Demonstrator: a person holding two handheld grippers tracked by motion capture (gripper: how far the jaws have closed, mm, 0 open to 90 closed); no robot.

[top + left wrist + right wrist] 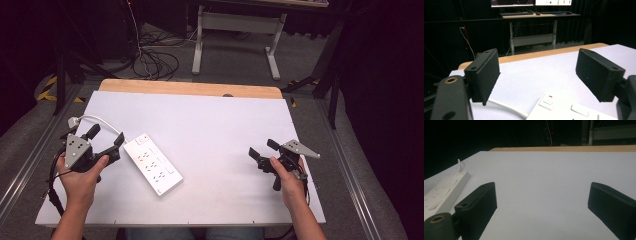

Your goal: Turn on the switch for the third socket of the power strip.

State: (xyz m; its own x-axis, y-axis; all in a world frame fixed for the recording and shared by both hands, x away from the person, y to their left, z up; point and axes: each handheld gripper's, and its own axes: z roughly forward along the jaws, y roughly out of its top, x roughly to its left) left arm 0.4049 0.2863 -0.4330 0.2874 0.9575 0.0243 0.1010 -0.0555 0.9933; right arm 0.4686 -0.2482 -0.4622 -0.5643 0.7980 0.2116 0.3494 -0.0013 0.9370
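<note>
A white power strip (152,164) lies slanted on the white table (215,130), left of centre, with its white cable (95,119) curling off toward the left edge. My left gripper (106,136) is held just left of the strip, open, jaws wide with nothing between them. In the left gripper view the strip's switch end (564,107) lies just below and beyond the open jaws. My right gripper (263,149) hovers near the table's right edge, open and empty. The right gripper view shows the power strip (445,191) far off to the left.
A bare wooden strip (190,88) runs along the table's far edge. Behind the table stand a white desk frame (235,35) and a tangle of cables (152,62) on the floor. Dark curtains close off both sides.
</note>
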